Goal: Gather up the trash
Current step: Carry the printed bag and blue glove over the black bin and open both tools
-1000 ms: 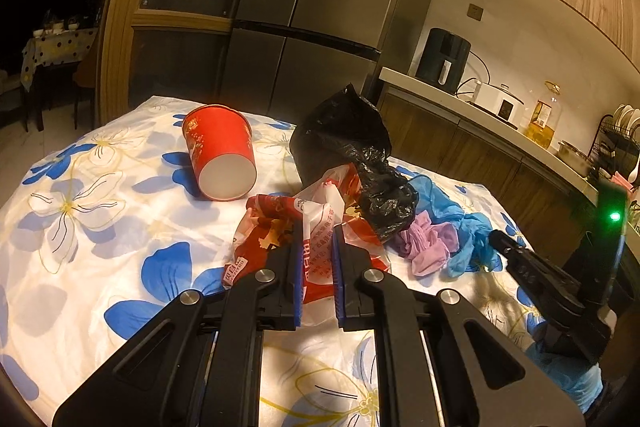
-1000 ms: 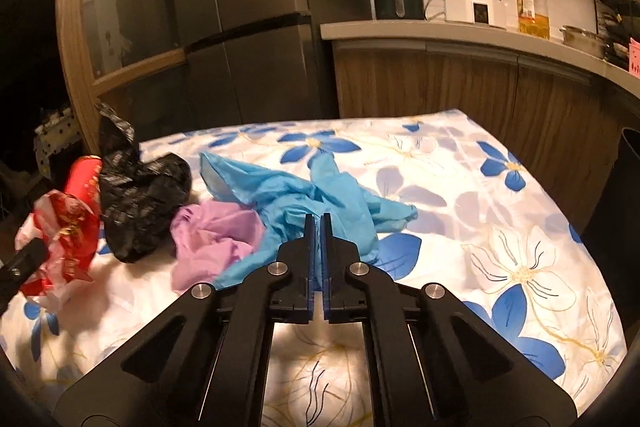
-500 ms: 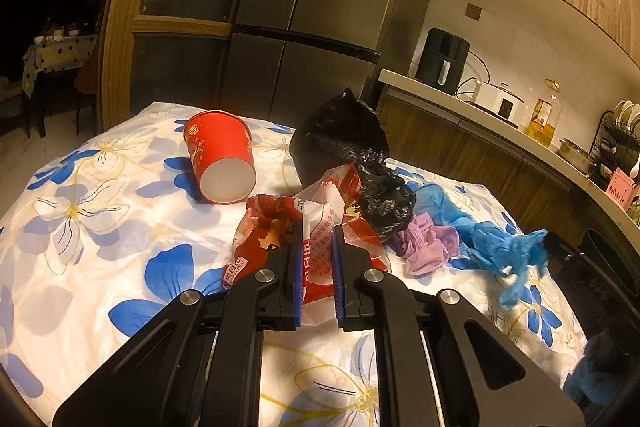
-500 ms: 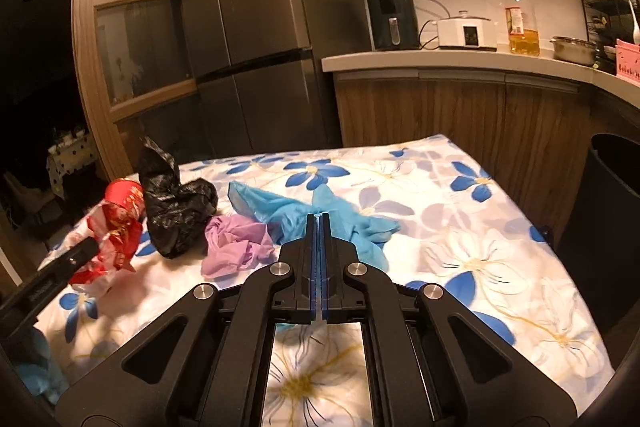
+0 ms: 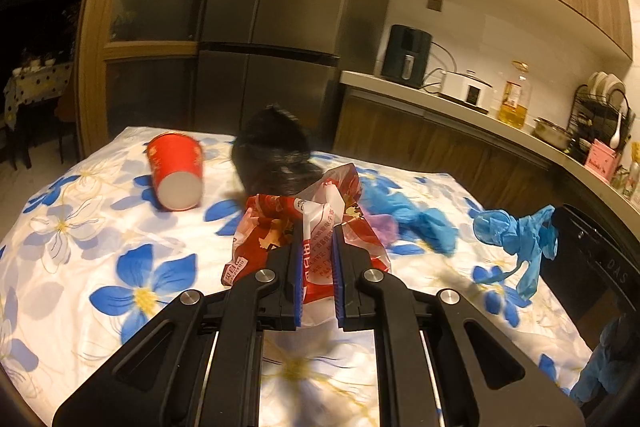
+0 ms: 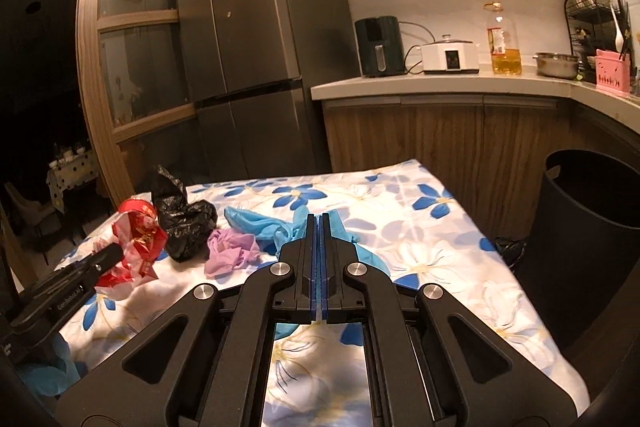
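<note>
The black bag (image 5: 276, 155) on the table is smeared by motion in the left wrist view, its outline hard to read; a red paper cup (image 5: 176, 171) lying on its side at the far left shows only in that view; the left gripper (image 5: 316, 255) is clamped on a red and white plastic wrapper (image 5: 320, 227), which hides what lies just behind it; a purple glove (image 6: 230, 253) is a mere sliver there but plain in the right wrist view, touching a blue glove (image 6: 260, 225) on the flowered tablecloth (image 6: 420, 247); the right gripper (image 6: 319, 255) is closed tight on another blue glove (image 5: 516, 233), seen dangling over the table's right edge in the left view; a black bin (image 6: 580, 247), cut off at the right, stands beside the table, before a wooden counter (image 6: 440, 87) and dark fridge (image 6: 256, 39).
</note>
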A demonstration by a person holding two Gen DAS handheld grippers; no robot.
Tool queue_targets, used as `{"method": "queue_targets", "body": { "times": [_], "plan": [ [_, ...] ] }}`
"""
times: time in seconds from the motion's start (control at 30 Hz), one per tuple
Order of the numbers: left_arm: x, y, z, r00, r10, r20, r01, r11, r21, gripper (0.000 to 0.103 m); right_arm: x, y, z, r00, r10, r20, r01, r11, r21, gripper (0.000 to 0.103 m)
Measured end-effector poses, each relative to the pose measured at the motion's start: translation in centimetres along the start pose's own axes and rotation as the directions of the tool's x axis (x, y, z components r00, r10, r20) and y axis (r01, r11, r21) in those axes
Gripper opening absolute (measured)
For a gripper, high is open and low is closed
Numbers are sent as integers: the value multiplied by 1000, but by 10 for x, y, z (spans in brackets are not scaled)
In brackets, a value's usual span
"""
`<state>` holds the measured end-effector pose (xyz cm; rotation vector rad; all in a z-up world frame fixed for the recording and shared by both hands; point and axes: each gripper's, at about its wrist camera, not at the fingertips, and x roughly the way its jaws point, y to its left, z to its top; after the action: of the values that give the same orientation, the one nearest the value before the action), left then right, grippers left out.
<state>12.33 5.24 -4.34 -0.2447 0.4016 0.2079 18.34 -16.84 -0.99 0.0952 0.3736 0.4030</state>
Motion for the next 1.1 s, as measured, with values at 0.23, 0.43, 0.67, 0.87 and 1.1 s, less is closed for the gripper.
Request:
{"method": "queue_targets", "body": {
  "times": [0.23, 0.43, 0.67, 0.87, 1.1],
  "plan": [
    [-9, -42, 3, 998, -58, 19, 57, 997, 56, 12, -25, -25, 7, 999, -26, 35, 25, 999, 25, 1],
    [-7, -82, 3, 993, -114, 11, 112, 988, 104, 12, -42, -50, 13, 996, -68, 55, 66, 997, 41, 1],
    [3, -131, 5, 984, -178, -7, 177, 973, 147, 12, -57, -83, 19, 989, -130, 72, 125, 990, 70, 1],
    [12, -171, 7, 972, -232, -22, 232, 956, 180, 12, -69, -111, 26, 978, -187, 92, 178, 979, 96, 1],
    [20, -219, 13, 954, -299, -21, 296, 931, 214, 12, -81, -146, 36, 959, -257, 121, 243, 962, 123, 1]
  ]
}}
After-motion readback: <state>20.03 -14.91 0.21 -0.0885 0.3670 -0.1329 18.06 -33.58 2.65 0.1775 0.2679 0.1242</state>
